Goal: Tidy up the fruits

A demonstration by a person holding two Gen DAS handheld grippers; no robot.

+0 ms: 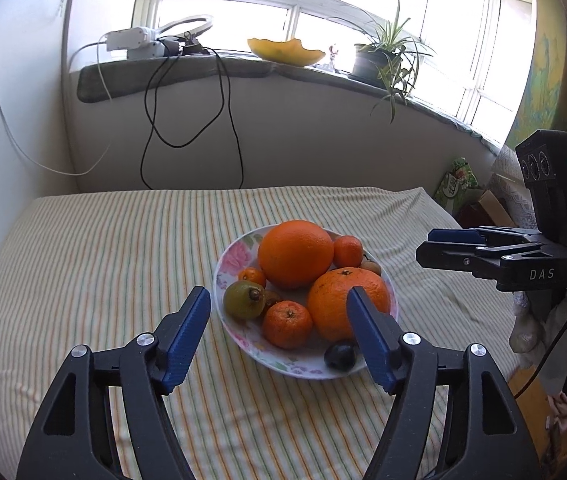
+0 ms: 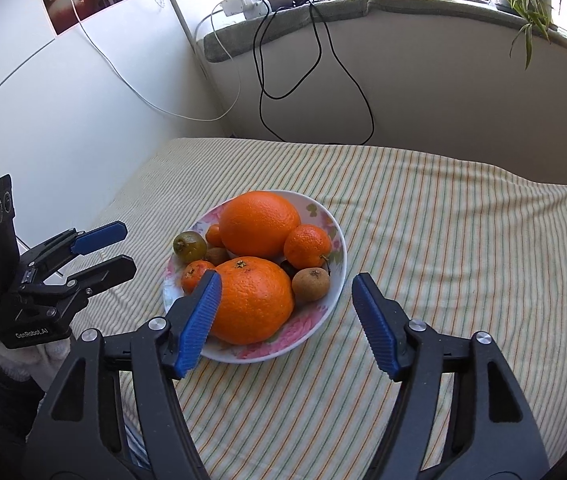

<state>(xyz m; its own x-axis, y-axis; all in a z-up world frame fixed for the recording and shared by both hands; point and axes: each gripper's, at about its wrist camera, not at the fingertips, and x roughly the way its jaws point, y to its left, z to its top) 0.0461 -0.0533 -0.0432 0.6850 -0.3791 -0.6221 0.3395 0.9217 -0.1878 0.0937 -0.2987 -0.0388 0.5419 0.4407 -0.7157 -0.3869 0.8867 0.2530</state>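
A flowered plate on the striped cloth holds two large oranges, several small tangerines, a green fruit, a brown fruit and a dark plum. My left gripper is open and empty just in front of the plate; it also shows in the right wrist view. My right gripper is open and empty, hovering over the plate's near right side; it shows at right in the left wrist view.
The striped cloth covers the table. A windowsill behind carries a yellow bowl, a potted plant and a power strip with cables hanging down the wall. Bags and boxes lie past the table's right edge.
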